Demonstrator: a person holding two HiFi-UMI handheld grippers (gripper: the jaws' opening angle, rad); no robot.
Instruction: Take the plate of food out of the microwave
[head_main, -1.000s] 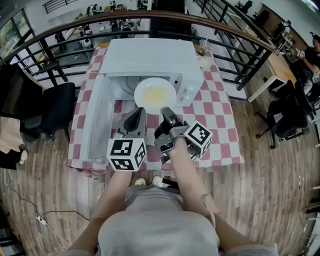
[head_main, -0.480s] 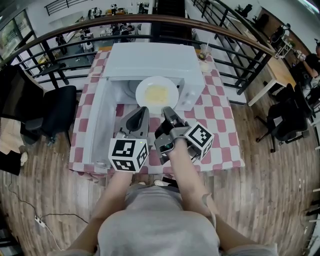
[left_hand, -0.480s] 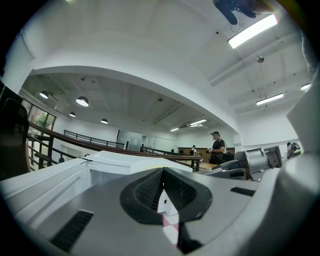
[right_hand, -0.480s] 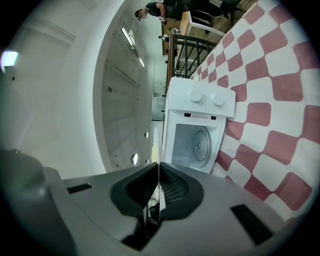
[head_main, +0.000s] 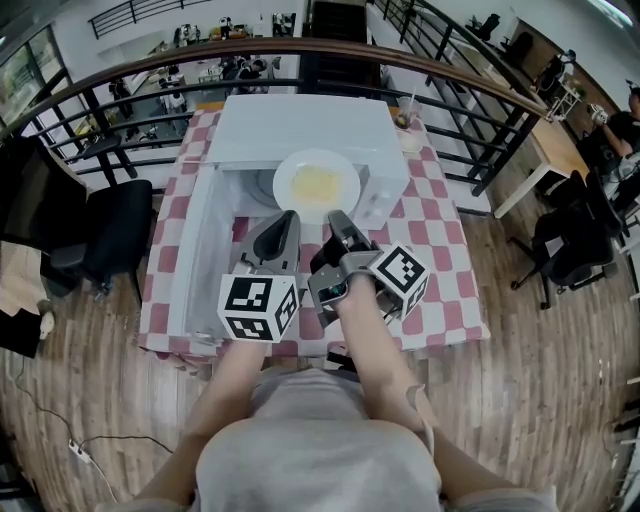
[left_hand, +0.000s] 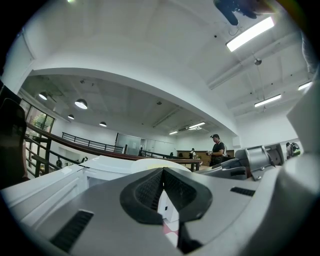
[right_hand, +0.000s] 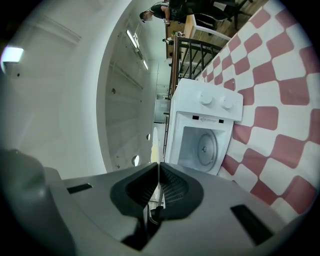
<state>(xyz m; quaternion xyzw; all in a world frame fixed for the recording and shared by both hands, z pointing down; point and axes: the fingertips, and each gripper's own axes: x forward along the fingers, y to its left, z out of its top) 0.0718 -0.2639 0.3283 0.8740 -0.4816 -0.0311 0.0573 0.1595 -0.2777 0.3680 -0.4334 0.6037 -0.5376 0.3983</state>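
A white plate (head_main: 316, 185) with yellow food hangs in front of the open white microwave (head_main: 300, 125). My right gripper (head_main: 337, 217) is shut on its near rim. In the right gripper view the plate (right_hand: 154, 145) shows edge-on as a thin line pinched between the jaws of that gripper (right_hand: 158, 167). Behind it the microwave (right_hand: 205, 132) holds only its glass turntable (right_hand: 206, 148). My left gripper (head_main: 283, 222) is shut and holds nothing, just left of the plate's near edge. In the left gripper view its jaws (left_hand: 162, 172) meet below the plate (left_hand: 155, 161).
The microwave door (head_main: 200, 250) stands swung open to the left. The red-and-white checked tablecloth (head_main: 440, 250) covers a small table. A cup with a straw (head_main: 405, 105) stands behind the microwave on the right. Dark railings, chairs and desks surround the table.
The plate has risen a little, out of the microwave's opening, with the right gripper shut on it. The left gripper has moved along beside it, still shut.
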